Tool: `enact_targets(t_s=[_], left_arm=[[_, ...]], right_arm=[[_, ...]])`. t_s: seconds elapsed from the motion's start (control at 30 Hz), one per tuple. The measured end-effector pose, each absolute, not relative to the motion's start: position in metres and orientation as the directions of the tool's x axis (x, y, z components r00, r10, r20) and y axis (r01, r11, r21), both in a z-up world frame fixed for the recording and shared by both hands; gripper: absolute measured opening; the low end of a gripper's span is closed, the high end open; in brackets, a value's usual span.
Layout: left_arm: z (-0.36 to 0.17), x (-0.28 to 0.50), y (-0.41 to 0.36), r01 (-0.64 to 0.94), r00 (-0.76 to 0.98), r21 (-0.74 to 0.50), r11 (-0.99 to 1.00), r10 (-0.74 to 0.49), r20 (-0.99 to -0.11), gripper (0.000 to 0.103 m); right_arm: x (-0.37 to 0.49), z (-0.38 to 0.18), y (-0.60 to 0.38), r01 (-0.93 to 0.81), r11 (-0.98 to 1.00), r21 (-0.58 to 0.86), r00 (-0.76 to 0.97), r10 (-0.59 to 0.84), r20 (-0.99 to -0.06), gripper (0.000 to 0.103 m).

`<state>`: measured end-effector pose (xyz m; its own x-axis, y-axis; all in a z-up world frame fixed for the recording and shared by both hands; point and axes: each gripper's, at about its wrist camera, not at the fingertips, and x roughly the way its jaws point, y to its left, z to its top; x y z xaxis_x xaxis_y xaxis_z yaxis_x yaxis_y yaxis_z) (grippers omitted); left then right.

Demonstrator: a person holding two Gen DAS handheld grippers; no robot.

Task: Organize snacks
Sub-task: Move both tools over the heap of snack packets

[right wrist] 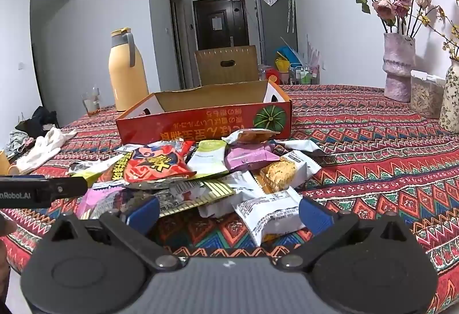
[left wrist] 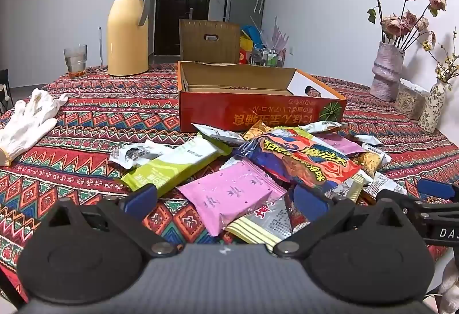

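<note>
A pile of snack packets point(left wrist: 272, 167) point(right wrist: 200, 170) lies on the patterned tablecloth in front of an open, empty orange-red cardboard box point(left wrist: 258, 113) point(right wrist: 200, 124). My left gripper point(left wrist: 226, 203) is open and hovers low at the pile's near left side. A pink packet point(left wrist: 229, 193) lies between its blue pads, which stand apart from it. My right gripper point(right wrist: 229, 215) is open at the pile's near right side, with a white packet point(right wrist: 269, 213) lying loose between its fingers. A red chip bag point(left wrist: 309, 159) point(right wrist: 155, 164) tops the pile.
A yellow thermos point(left wrist: 127, 29) and a glass point(left wrist: 75, 60) stand at the back left, with white gloves point(left wrist: 28, 118) at the left. Flower vases point(left wrist: 385, 70) and a clear seed jar point(left wrist: 410, 101) stand at the right. A brown basket point(left wrist: 209, 40) is behind the box.
</note>
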<state>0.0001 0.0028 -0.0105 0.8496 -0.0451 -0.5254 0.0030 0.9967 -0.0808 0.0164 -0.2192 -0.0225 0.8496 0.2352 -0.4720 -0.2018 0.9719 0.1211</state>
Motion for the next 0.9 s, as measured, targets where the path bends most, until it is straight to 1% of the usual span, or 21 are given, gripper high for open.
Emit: enact_targets(t_s=[0.9], left_arm=[[-0.0108, 0.0004, 0.0032, 0.006, 0.85, -0.092, 0.996, -0.054, -0.525, 0.103]], right_arm=[[0.0174, -0.0235, -0.219, -0.202, 0.972, 0.12, 0.852, 0.235, -0.467, 0.103]])
